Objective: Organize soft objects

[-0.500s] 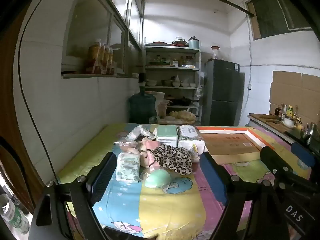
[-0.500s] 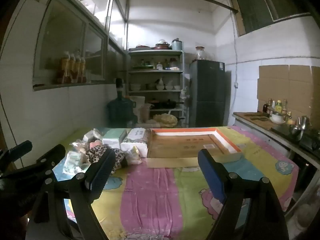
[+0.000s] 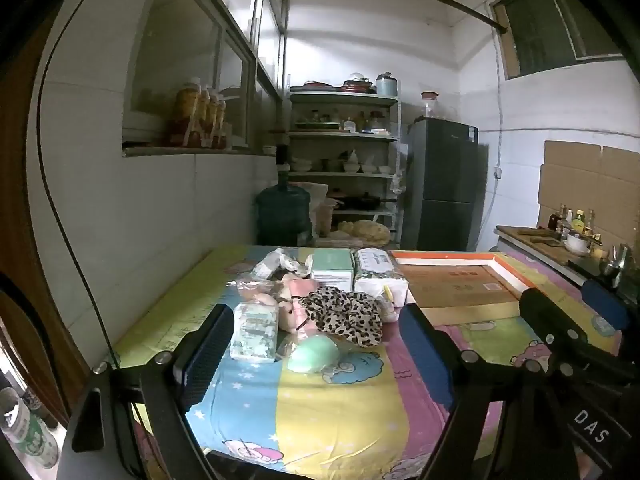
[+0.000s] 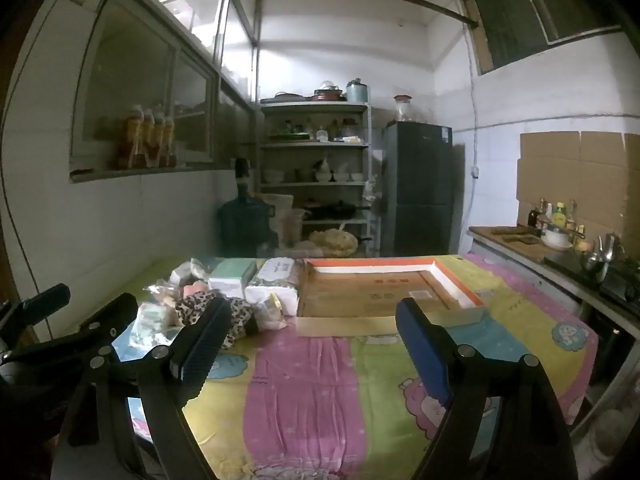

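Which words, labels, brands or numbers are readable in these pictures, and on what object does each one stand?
"DAS": white letters on the black body of the right tongs.
Print on the cardboard tray: too blurred.
Labels on the tissue pack and green box: too small to read.

Left gripper [image 3: 316,354] hovering with fingers [image 3: 208,354] spread, framing a green sponge [image 3: 314,354]; leopard-print cloth [image 3: 344,314] lying just beyond.

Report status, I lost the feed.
Left gripper open, right gripper open, both empty. Soft pile untouched beside empty box. Nothing blocking.
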Demonstrator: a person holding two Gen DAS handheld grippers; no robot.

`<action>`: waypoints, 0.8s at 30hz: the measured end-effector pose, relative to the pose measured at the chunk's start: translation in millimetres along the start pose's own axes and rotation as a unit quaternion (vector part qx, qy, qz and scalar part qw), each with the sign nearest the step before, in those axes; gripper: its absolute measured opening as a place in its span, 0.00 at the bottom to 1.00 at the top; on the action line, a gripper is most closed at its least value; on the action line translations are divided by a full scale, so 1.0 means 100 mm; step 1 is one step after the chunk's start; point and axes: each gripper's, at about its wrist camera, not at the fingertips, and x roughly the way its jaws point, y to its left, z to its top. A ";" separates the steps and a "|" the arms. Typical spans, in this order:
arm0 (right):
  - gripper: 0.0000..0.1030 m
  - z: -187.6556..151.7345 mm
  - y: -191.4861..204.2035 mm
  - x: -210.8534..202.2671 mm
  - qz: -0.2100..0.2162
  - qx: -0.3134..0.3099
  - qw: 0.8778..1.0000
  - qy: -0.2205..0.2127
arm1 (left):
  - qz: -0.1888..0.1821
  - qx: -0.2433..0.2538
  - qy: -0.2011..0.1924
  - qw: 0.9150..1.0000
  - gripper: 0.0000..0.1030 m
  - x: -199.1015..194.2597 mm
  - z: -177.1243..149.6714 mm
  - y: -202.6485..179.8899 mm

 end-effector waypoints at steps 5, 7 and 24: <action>0.83 0.00 0.00 -0.01 0.000 0.000 1.000 -0.001 | -0.004 -0.004 0.000 1.000 0.82 0.01 -0.02 0.07; 0.83 0.00 -0.01 -0.01 0.000 0.000 1.000 -0.001 | -0.005 -0.005 0.002 1.000 0.82 0.01 -0.02 0.09; 0.83 0.01 0.04 -0.01 0.001 -0.002 1.000 -0.002 | -0.004 -0.005 0.000 1.000 0.82 0.01 -0.02 0.09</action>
